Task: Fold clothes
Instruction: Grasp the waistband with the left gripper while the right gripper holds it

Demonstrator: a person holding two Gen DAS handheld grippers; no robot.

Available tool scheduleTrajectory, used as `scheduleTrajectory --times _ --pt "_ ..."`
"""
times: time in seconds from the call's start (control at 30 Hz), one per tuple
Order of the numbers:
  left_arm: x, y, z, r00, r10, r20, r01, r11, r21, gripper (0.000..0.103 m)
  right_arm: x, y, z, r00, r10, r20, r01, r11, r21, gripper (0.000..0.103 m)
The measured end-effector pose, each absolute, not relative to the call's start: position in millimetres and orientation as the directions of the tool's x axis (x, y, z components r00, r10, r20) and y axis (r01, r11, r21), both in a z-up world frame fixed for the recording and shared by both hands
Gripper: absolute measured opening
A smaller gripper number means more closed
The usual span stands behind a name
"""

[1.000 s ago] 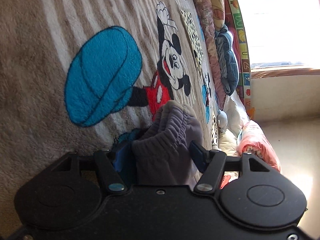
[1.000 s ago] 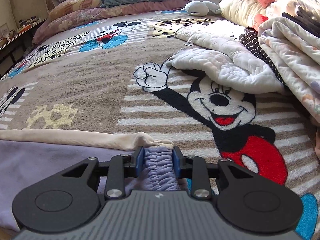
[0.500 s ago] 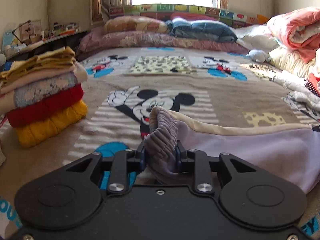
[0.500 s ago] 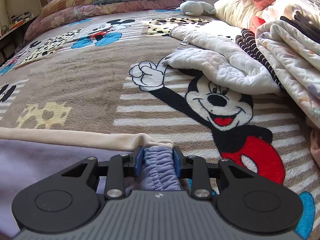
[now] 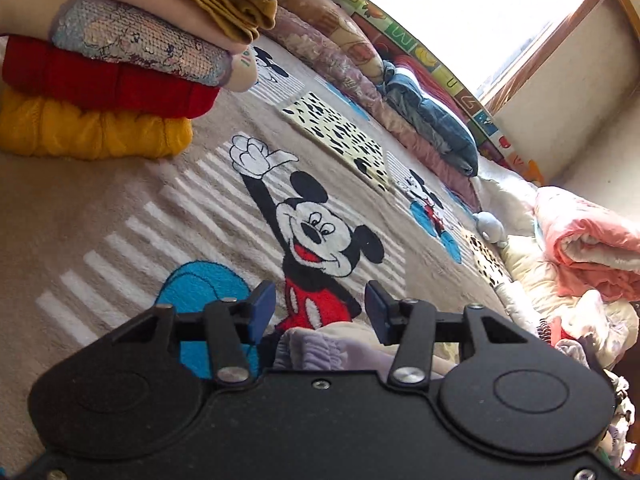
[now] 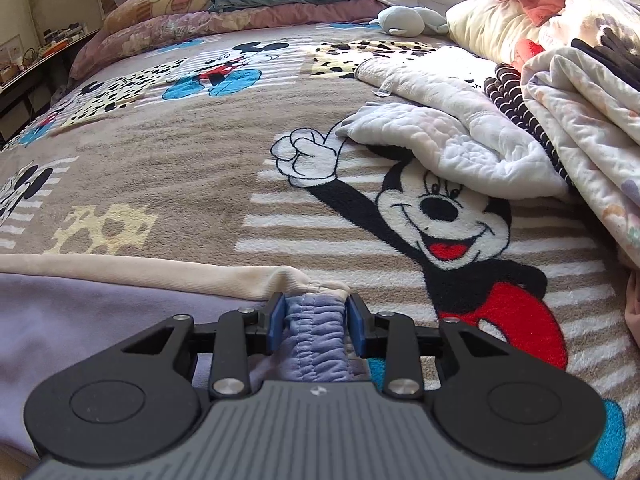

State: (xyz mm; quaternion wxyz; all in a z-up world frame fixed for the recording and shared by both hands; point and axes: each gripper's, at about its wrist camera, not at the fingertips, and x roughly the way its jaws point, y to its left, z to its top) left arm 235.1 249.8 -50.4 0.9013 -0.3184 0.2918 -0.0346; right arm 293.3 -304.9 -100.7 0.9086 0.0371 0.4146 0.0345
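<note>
L gripper (image 5: 320, 306) jaws wide, cuff (image 5: 316, 350) dropped below, laid flat. R gripper (image 6: 316, 322) clamping waistband (image 6: 314, 336), prob anchoring trousers for fold.

The left gripper (image 5: 320, 306) was matte black with blue pads (image 5: 262, 308) and silver screws. The right gripper (image 6: 316, 322) matched it, except for a ribbed grey body behind the fingers.

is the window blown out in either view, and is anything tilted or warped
Left wrist view: window blown out to white, scene tilted, bed bent by the fisheye. Right wrist view: roughly level, evenly lit, no window; quilt bright in sunlight, edges curve.
</note>
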Motion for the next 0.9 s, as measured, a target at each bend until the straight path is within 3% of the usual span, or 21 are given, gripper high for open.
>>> scheduleTrajectory --times 0.1,0.2,0.3,0.43,0.53,0.7,0.9 --pt "246.3 255.1 -55.7 0.799 -0.286 -0.528 -0.091 0.812 -0.577 0.047 293.2 -305.2 -97.3 0.660 0.107 -0.744 -0.069 0.994 0.081 0.036" --pt "254.0 249.9 -68.2 0.759 -0.315 -0.570 -0.088 0.818 -0.569 0.037 294.7 -305.6 -95.6 0.669 0.123 -0.733 -0.093 0.992 0.081 0.036" --pt "260.9 237.7 -76.5 0.723 -0.364 -0.588 -0.049 0.821 -0.568 0.035 295.5 -308.0 -94.0 0.683 0.136 -0.718 -0.094 0.991 0.098 0.036" --pt "259.0 221.9 -73.3 0.719 -0.327 -0.613 -0.011 0.876 -0.482 0.026 294.9 -307.4 -94.9 0.689 0.140 -0.711 -0.100 0.990 0.098 0.033" --pt "252.0 214.3 -64.9 0.752 -0.293 -0.590 0.032 0.911 -0.411 0.023 289.8 -304.7 -92.6 0.711 0.143 -0.689 -0.112 0.990 0.090 0.027" --pt "246.5 198.2 -55.8 0.793 -0.238 -0.560 0.094 0.957 -0.273 0.023 278.5 -303.0 -78.6 0.760 0.146 -0.633 -0.122 0.989 0.082 0.027" --pt "239.7 202.8 -49.3 0.828 -0.259 -0.497 0.128 0.951 -0.283 0.021 272.4 -302.9 -69.3 0.784 0.150 -0.602 -0.138 0.988 0.067 0.026"
